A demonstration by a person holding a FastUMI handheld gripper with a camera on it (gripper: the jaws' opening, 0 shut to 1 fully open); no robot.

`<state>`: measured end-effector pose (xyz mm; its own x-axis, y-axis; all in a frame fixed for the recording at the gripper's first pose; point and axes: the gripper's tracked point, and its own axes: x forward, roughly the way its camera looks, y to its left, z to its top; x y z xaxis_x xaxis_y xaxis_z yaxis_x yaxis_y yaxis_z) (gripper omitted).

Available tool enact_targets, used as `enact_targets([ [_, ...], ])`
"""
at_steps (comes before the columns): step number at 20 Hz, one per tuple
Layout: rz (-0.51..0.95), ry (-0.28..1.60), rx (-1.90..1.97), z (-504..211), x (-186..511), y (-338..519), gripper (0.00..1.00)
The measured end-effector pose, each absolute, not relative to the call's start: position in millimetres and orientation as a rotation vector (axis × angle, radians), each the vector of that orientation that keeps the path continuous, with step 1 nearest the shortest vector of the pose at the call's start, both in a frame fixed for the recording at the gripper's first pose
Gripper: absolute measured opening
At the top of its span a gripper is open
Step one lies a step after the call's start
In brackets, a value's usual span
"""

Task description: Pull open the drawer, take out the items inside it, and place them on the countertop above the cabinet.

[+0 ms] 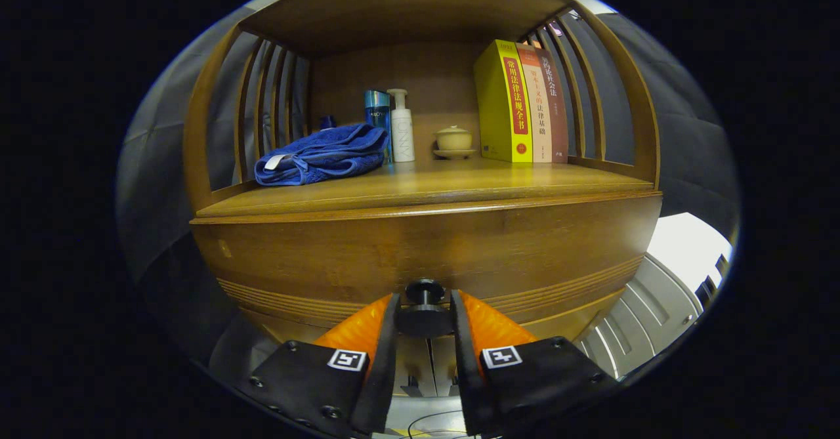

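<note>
Nothing is out yet: we have the hand-held gripper [424,321] clenched on the knob [424,304], drawer [426,255] closed, surface [459,180] waiting.

Lighting: dim, warm overall. Brightest area: a blown-out white patch low beside the cabinet [426,249]. Soft sheen along the countertop [420,186] edge; shelf recess above shaded, darkest under its roof. Shadow beneath the drawer front around the knob [424,291]. Distortion: strong fisheye, straight cabinet edges bowed, side slats curved. Focus: centre sharp, book spines legible; gripper [424,314], closed on the knob, slightly soft.
</note>
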<state>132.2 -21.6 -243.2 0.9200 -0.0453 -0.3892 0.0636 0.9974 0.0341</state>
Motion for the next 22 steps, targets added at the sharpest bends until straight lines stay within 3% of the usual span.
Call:
enact_targets([
  [3,-0.07,0.412,0.047,-243.2,128.0,-21.7,0.45],
  [22,-0.066,0.52,0.085,-236.8,-9.3,-11.3,0.45],
])
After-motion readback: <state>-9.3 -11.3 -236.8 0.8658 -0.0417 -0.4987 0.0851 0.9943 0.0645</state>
